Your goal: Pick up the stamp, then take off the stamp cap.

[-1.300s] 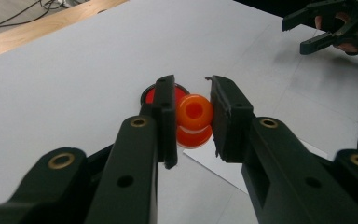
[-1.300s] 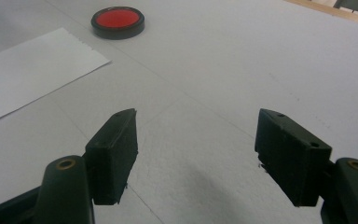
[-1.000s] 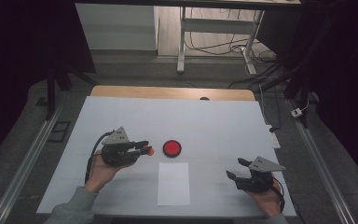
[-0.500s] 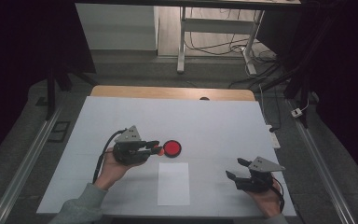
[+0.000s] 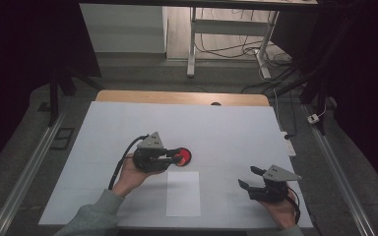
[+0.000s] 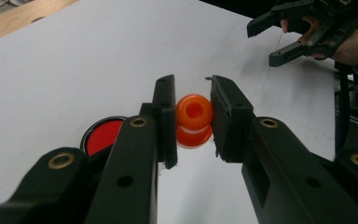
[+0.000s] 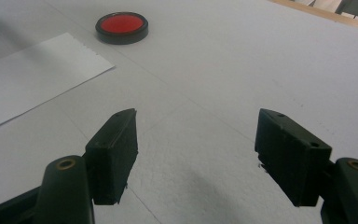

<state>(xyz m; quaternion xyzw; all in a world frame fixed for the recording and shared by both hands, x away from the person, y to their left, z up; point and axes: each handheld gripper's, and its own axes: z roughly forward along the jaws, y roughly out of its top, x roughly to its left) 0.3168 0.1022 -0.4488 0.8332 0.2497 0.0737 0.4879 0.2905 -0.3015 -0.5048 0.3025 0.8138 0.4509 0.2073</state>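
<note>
Left tool (image 5: 176,156) now over red dish (image 5: 184,157)

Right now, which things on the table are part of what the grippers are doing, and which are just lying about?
In the job: left gripper, orange stamp, red ink pad.
Lying about: white paper sheet; right gripper, open over bare table.

Dim overhead light falls evenly on the white bench (image 5: 236,132); surroundings drop to near black. Shadows are soft and faint. Both gripper views are grainy, with near fingers (image 7: 114,149) slightly soft.
</note>
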